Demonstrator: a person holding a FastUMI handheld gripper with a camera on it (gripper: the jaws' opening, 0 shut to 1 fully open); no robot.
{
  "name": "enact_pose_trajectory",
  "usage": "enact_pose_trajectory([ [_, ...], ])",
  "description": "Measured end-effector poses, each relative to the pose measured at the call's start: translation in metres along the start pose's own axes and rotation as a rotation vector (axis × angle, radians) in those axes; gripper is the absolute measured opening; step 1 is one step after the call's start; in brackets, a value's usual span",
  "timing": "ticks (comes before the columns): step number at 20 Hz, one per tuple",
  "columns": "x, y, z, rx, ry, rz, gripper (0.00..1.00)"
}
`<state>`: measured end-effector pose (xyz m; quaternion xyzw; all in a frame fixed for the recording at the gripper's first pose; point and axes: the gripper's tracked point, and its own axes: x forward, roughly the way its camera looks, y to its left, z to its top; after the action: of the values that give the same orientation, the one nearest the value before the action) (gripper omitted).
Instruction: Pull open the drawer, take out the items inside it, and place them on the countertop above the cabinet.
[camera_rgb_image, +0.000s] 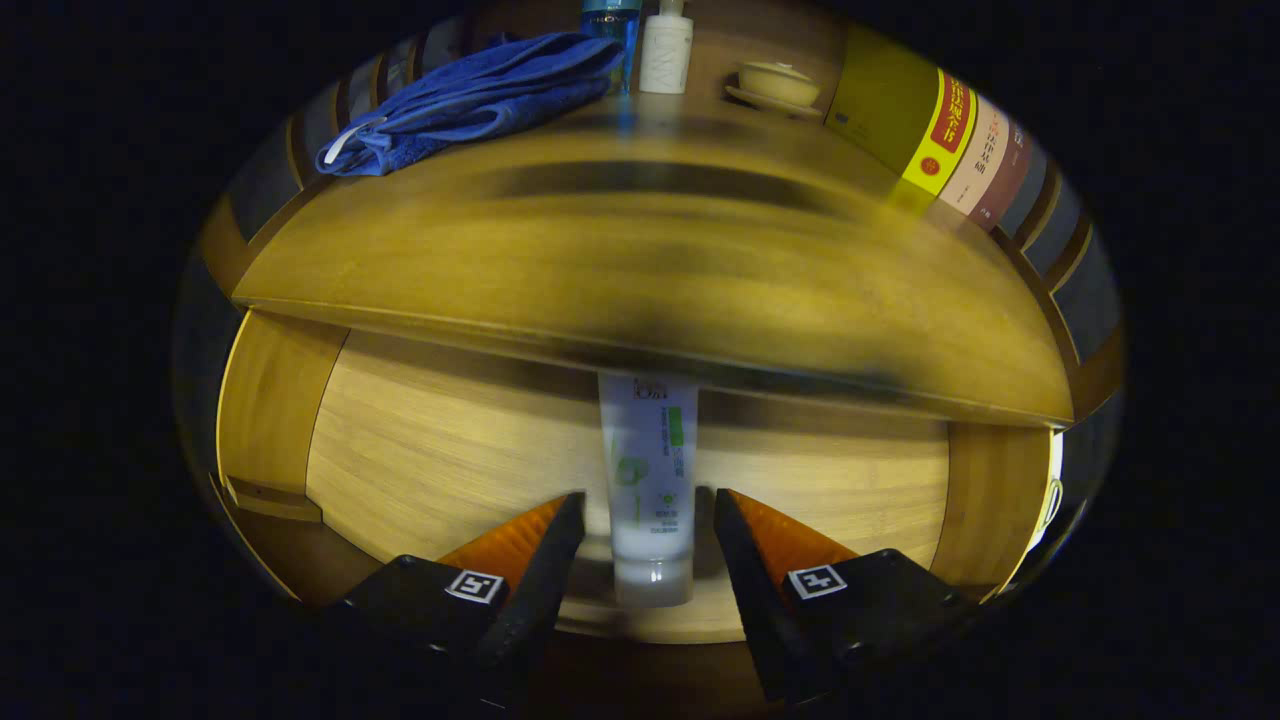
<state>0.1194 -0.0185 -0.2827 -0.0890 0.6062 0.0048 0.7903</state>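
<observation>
The gripper (648, 505) has its two fingers spread, one on each side of a white tube (650, 480) with green print. A gap shows between each fingertip and the tube's sides, so neither finger presses on it. The tube lies flat on the pale wooden floor of the open drawer (440, 440), lengthwise along the line of the fingers. Its capped end, paler and rounded, sits nearest, between the fingers and a little behind their tips. Its crimped end reaches away under the front edge of the countertop (650, 260).

The drawer's side walls rise to the left and right of the fingers.

Above and beyond the drawer, the countertop spreads wide, glossy and brown-yellow, blurred with dark streaks. At its far left lies a folded blue towel (480, 95) with a white loop at its near corner. Just beside the towel's right end stand a blue bottle (612, 25) and a white bottle (666, 52), close together. Further right sits a small cream lidded bowl on a saucer (775, 85). At the far right a row of upright books (940, 135) leans into the corner, the nearest with a yellow cover.
</observation>
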Motion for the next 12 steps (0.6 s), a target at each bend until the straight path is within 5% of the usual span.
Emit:
enact_pose_trajectory([
  [7, 0.003, 0.003, 0.011, 0.039, 0.042, 0.032, 0.55],
  [12, -0.005, 0.008, 0.046, 0.058, 0.024, 0.059, 0.46],
])
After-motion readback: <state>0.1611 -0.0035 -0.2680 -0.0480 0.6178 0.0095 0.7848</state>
